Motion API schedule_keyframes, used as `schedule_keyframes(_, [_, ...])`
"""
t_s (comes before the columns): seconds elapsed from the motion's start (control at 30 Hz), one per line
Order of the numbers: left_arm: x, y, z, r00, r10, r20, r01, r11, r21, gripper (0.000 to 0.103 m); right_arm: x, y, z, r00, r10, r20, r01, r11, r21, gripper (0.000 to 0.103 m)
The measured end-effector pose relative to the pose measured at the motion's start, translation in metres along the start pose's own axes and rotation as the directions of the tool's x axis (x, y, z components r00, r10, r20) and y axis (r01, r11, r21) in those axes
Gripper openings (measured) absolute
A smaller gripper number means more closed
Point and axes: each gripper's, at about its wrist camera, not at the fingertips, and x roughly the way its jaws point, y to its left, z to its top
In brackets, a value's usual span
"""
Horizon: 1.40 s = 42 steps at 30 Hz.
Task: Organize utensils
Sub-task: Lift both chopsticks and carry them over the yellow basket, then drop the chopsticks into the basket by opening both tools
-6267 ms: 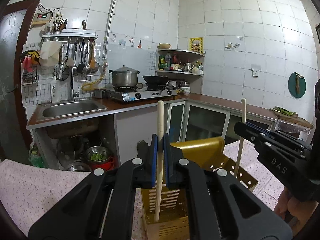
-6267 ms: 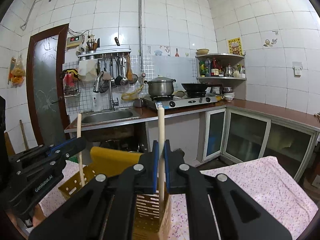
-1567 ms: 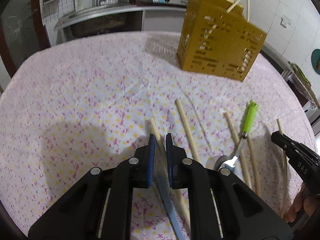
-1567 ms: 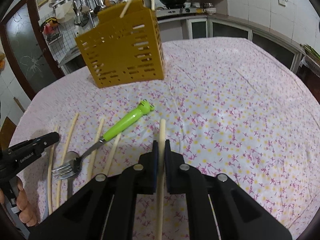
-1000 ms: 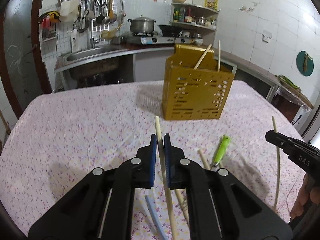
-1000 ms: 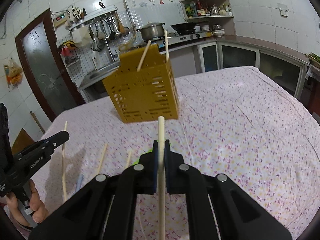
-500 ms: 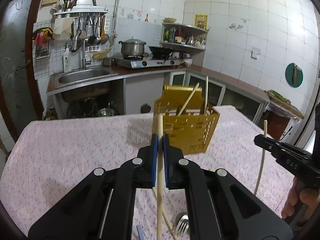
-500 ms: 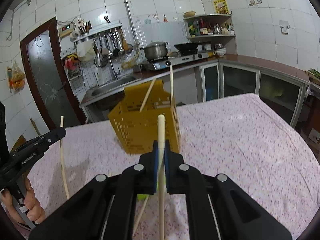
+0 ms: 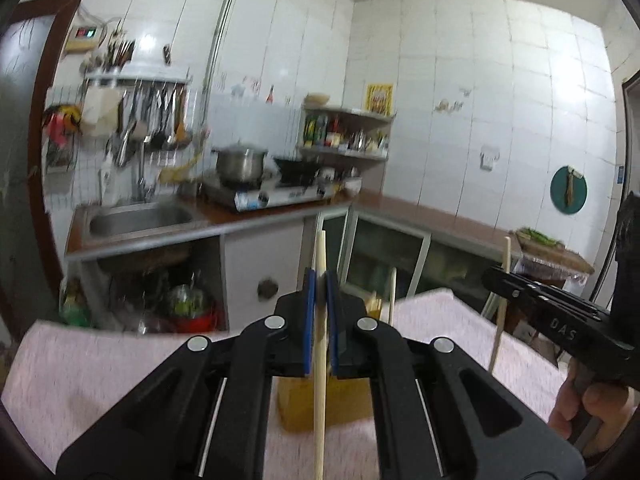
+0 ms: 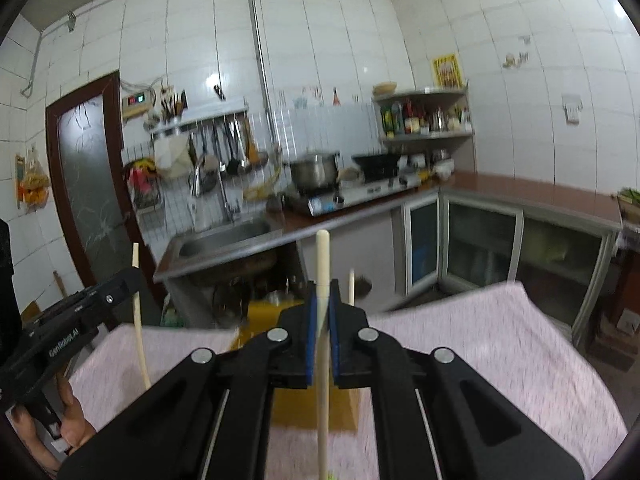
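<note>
Each gripper is clamped on a single pale wooden chopstick held upright: the left gripper [image 9: 319, 292] pinches the left chopstick [image 9: 320, 360] and the right gripper [image 10: 322, 300] pinches the right chopstick [image 10: 322, 344], both raised above the pink floral tablecloth [image 10: 500, 344] with the yellow slotted utensil holder [image 9: 344, 404] just beyond them, near the table's far edge. To do this well, I'd say each stick's lower tip should be brought over the holder's open top, kept vertical, and lowered clear of the chopstick already standing inside [image 9: 392, 290] before the jaws let go.
</note>
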Motion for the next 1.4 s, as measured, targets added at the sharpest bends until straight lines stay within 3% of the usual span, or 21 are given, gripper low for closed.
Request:
schedule_keyframes(0.23, [0.041,-0.008,0.044,0.990,-0.034,0.139,0.034,0.999,0.002,0.004,0.029,0.006,0.052,0.988,-0.009,0.156,0.013,0.999,-0.029,0.006])
schedule_keyframes(0.4, [0.073,-0.005,0.051,0.975,-0.010,0.223,0.007,1.000,0.015,0.004,0.049,0.011,0.060,0.975,-0.011,0.221,0.021,0.999,-0.042,0.006])
schedule_keyframes(0.73, [0.125,0.014,-0.008,0.987,-0.003,0.164,0.005,1.000,-0.014,0.004,0.092,0.007,0.000,0.983,0.007,0.185,0.007,0.997,-0.073,0.006])
schedule_keyframes(0.93, [0.123,0.020,-0.042,0.993,0.002,0.118,-0.002,1.000,-0.005,0.005,0.109,-0.005,-0.045,0.994,0.022,0.107,-0.016,0.998,-0.056,0.006])
schedule_keyframes(1.13, [0.118,0.026,-0.067,0.998,0.017,0.056,-0.015,0.999,-0.029,0.005,0.108,-0.006,-0.069,0.996,0.037,0.083,-0.031,0.997,-0.067,0.006])
schedule_keyframes(1.2, [0.115,0.025,-0.070,0.999,0.023,0.044,-0.021,0.999,-0.027,0.010,0.108,-0.006,-0.073,0.998,0.040,0.057,-0.035,0.996,-0.078,0.006])
schedule_keyframes(1.23, [0.112,0.026,-0.070,0.999,0.027,0.040,-0.026,0.999,-0.027,0.021,0.108,-0.005,-0.074,0.998,0.035,0.043,-0.031,0.996,-0.088,0.007])
schedule_keyframes(1.3, [0.101,0.026,-0.066,0.998,0.038,0.046,-0.037,0.999,-0.033,0.038,0.103,-0.007,-0.073,0.999,0.029,0.025,-0.026,0.995,-0.092,0.013])
schedule_keyframes(1.37, [0.088,0.025,-0.061,0.997,0.057,0.055,-0.055,0.998,-0.036,0.053,0.093,-0.011,-0.069,0.999,0.021,0.031,-0.019,0.997,-0.075,0.059])
schedule_keyframes(1.4, [0.081,0.025,-0.058,0.996,0.065,0.058,-0.063,0.997,-0.038,0.054,0.082,-0.014,-0.066,0.998,0.015,0.055,-0.011,0.998,-0.061,0.061])
